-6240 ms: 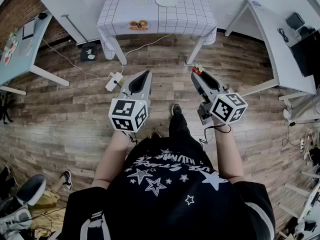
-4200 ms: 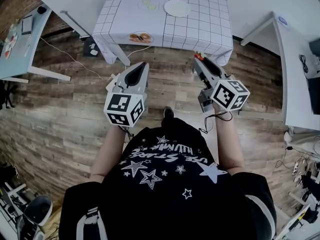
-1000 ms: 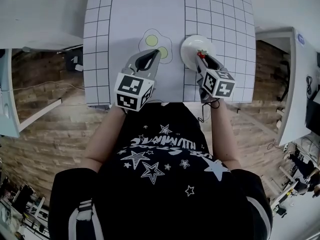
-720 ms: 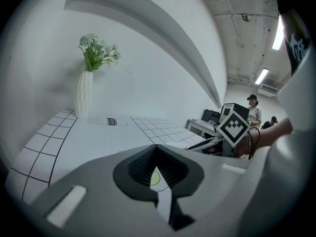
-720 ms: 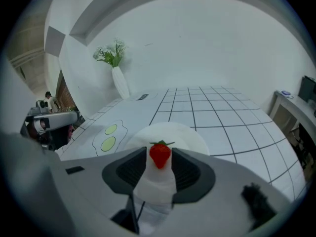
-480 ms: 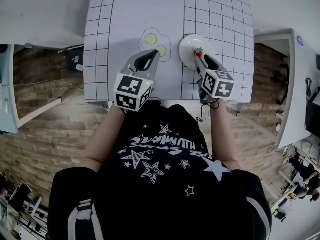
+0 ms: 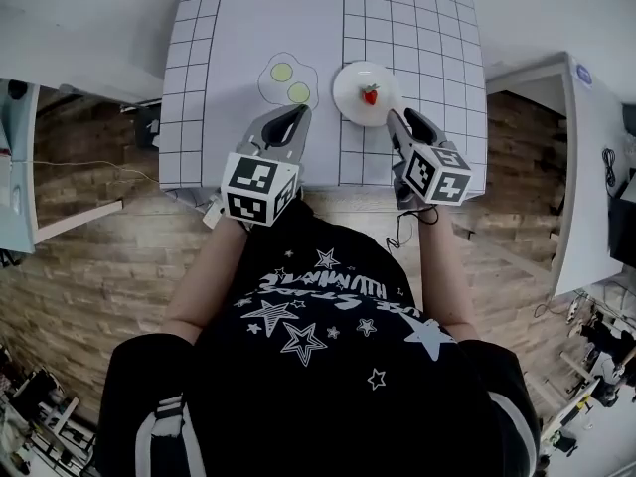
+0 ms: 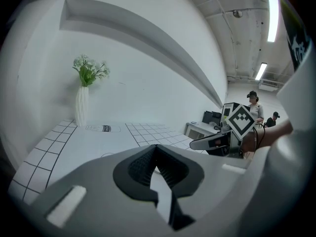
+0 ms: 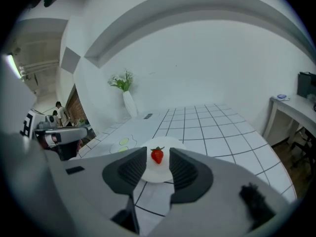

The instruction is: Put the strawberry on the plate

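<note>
A white tabletop (image 7: 397, 28) with a black grid pattern stands against a white wall, over a wooden floor. A red strawberry (image 7: 371, 94) sits upright in the middle of a small white plate (image 7: 350, 97) beside a printed fried-egg picture (image 7: 283, 78). The right gripper (image 7: 400, 117) hovers just short of the plate, jaws spread and empty. The left gripper (image 7: 297, 111), tips pressed together, holds nothing.
</note>
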`<state>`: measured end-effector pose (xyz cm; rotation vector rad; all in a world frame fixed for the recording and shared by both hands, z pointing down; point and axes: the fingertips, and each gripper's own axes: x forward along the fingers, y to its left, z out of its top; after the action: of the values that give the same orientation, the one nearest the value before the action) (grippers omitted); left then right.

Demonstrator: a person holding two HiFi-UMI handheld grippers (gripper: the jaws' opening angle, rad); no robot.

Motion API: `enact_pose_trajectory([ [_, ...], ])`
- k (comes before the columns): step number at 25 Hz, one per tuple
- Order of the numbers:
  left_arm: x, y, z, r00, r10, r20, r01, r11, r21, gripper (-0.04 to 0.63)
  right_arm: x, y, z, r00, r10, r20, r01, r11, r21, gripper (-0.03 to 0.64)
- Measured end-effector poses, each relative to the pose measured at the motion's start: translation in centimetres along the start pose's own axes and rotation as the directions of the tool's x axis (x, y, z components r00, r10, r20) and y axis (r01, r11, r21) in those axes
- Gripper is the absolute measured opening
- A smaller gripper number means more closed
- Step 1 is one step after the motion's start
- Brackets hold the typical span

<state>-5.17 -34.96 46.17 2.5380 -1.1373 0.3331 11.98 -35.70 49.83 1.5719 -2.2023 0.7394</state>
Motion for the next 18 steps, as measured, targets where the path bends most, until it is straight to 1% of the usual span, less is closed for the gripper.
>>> enact_pose_trajectory([
  [2, -0.5, -1.2, 0.2, 1.000, 0.013, 0.009, -0.013, 1.000, 0.004, 0.009, -1.6, -0.2, 0.5, 0.999, 0.014, 0.029, -0.014, 1.000, -0.004, 0.144],
  [4, -1.1, -2.6, 0.4, 0.999, 0.026, 0.019, -0.026, 1.000, 0.007, 0.009, -3.2, -0.6, 0.6, 0.999, 0.021, 0.046, -0.021, 1.000, -0.008, 0.101],
  [5, -1.4, -3.2, 0.6, 0.999, 0.033, 0.024, -0.033, 0.999, 0.009, 0.009, -4.0, -0.9, 0.5, 0.999, 0.021, 0.049, -0.021, 1.000, -0.008, 0.094],
  [11, -3.7, -7.5, 0.8, 0.995, 0.077, 0.063, -0.079, 0.996, 0.028, 0.009, -9.0, -2.1, -0.9, 0.995, 0.052, 0.082, -0.055, 0.998, 0.032, 0.061],
  [18, -7.3, -11.2, -0.8, 0.984, 0.150, 0.097, -0.150, 0.989, -0.005, 0.009, -14.1, -2.1, -3.5, 0.990, 0.111, 0.086, -0.112, 0.994, 0.009, 0.043],
])
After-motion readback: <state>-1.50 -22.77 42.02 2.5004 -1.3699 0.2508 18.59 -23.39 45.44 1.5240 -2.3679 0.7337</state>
